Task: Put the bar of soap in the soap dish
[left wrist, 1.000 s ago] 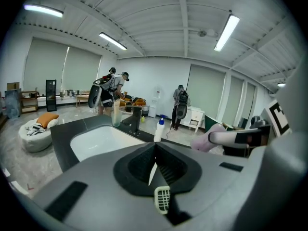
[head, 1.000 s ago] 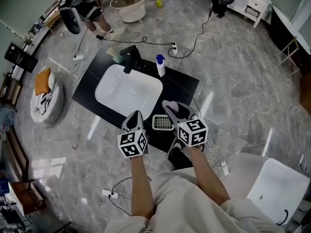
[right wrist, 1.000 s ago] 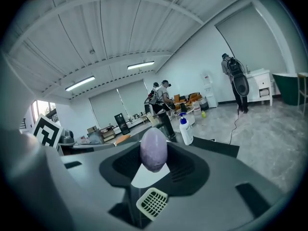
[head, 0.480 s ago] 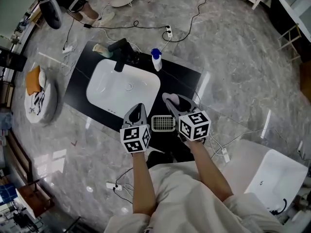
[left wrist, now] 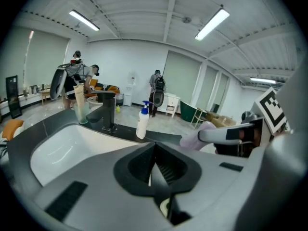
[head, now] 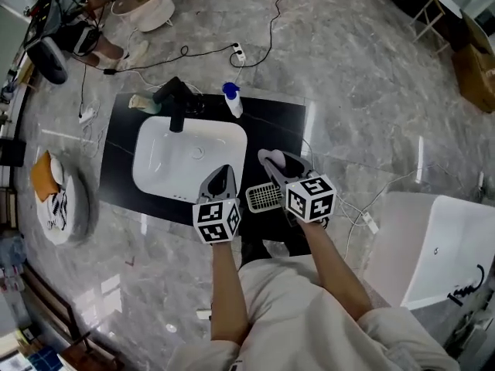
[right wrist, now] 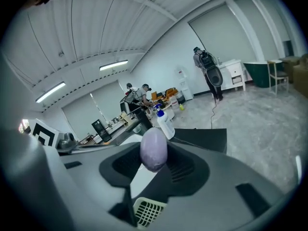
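A lilac oval bar of soap (right wrist: 153,149) sits between the jaws of my right gripper (right wrist: 154,154), which is shut on it. In the head view that gripper (head: 272,165) hovers just right of and above the white slotted soap dish (head: 264,197), which lies on the black counter (head: 288,122) near its front edge. The dish (right wrist: 148,211) shows low between the right jaws, under the soap. My left gripper (head: 220,178) hangs left of the dish over the sink's front right corner. Its jaws (left wrist: 154,163) meet with nothing in them. From the left gripper view the soap (left wrist: 198,134) appears at right.
A white sink (head: 186,157) fills the counter's left half, with a black faucet (head: 176,103), a cup (head: 143,102) and a white pump bottle (head: 233,100) behind it. Cables cross the marble floor. A white tub (head: 441,246) stands at right, a cushion (head: 58,199) at left.
The head view has swung so the counter sits higher and further left. Both grippers have sunk a little toward the counter's front edge. The right one keeps hold of the soap.
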`<state>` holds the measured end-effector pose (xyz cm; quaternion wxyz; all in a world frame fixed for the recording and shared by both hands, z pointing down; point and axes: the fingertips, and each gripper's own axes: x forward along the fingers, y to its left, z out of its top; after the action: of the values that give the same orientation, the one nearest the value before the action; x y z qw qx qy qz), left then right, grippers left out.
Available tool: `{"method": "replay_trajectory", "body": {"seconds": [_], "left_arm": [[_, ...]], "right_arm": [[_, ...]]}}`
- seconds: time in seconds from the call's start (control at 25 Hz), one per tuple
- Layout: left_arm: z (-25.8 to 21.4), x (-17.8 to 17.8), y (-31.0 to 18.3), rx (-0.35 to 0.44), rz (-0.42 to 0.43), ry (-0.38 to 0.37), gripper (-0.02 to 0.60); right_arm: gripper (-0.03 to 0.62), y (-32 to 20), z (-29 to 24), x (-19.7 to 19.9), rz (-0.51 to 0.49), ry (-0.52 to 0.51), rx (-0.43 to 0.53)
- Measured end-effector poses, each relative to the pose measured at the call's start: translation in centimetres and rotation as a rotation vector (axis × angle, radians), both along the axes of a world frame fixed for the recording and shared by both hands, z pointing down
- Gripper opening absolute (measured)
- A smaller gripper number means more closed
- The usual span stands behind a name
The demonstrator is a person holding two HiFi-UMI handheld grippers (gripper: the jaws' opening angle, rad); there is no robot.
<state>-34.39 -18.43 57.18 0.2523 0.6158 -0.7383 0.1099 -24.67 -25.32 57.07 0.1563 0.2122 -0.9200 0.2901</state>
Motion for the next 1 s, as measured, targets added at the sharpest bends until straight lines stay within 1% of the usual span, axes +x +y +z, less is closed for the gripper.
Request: {"method": "replay_trajectory", "body": {"seconds": [0.12,0.24,0.44,0.56,0.68,0.84,1.0], "left_arm": [[0.2,0.4,-0.3,-0.003,0.083,0.01,0.006],[0.4,0.3,-0.7,0.003,0.14,0.023,0.006],[1.2,1.0,-0.2,0.001,0.243,0.036,0.006],[2.2,1.4,0.3,-0.001,0.308,0.034,0.006],[4.7,2.2,1.7,-0.042,0.403,0.014,0.006],[6.7,2.9,3.3,-0.076,0.453,0.032,0.006],[7.8,4.1,4.0,-0.098,0.509,0.035,0.006]], "right_arm": [[0.155,0.5,-0.1,0.8,0.058,0.019,-0.001],[0.155,1.4,0.1,1.1,0.084,0.043,-0.01],[0.155,3.4,1.2,2.2,0.152,0.048,-0.064],[0.155,4.9,2.4,2.0,0.143,0.054,-0.105],[0.155,6.7,4.2,1.8,0.125,0.074,-0.151],[0.155,8.0,6.5,1.8,0.126,0.088,-0.218],[0.155,8.6,8.4,1.8,0.134,0.123,-0.242]]}}
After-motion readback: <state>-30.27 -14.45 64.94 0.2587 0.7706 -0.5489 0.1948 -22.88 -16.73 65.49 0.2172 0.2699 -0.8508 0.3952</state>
